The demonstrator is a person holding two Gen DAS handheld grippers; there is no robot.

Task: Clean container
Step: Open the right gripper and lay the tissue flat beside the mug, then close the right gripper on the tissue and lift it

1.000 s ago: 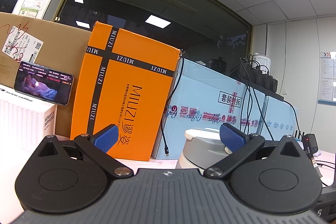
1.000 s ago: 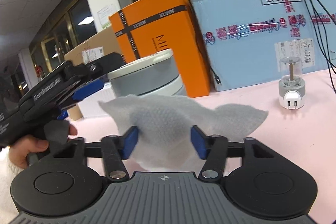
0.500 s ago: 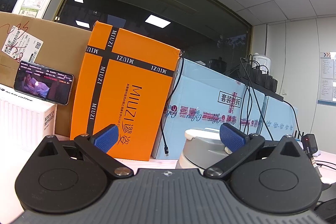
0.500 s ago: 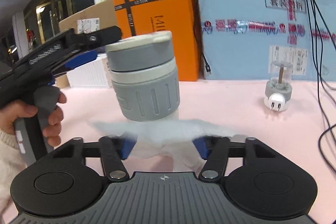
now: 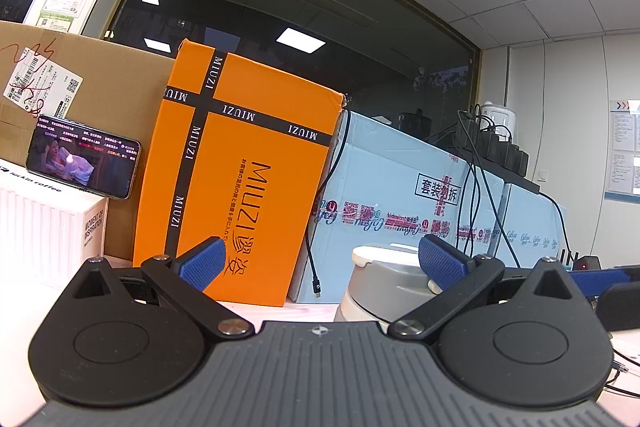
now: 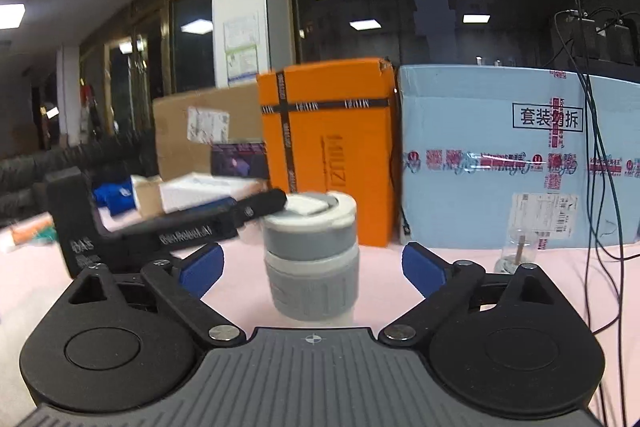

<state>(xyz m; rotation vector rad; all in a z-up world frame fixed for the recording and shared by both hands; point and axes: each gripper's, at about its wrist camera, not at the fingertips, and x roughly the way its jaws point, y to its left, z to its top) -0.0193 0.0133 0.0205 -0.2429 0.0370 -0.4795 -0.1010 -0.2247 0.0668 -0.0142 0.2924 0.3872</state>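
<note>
A grey and white lidded container (image 6: 311,267) stands upright on the pink table (image 6: 400,291), straight ahead of my right gripper (image 6: 312,267). That gripper is open, its blue pads (image 6: 202,267) wide apart with nothing between them. No cloth shows in either view. My left gripper (image 5: 320,262) is open too. The container (image 5: 384,277) sits low and right in the left wrist view, partly behind the right pad (image 5: 440,261). From the right wrist view, the left gripper (image 6: 224,215) reaches in from the left, its tip beside the container's lid.
An orange MIUZI box (image 5: 240,187), a light blue carton (image 6: 512,163) and a brown cardboard box (image 5: 80,87) line the back. A phone (image 5: 82,167) leans on a white box (image 5: 44,223). Black cables (image 6: 596,187) hang at right beside a small clear-domed plug (image 6: 516,255).
The right gripper was shut on a white cloth; now it is open wide and the cloth is out of sight. It has also backed off and levelled. The left gripper has held still.
</note>
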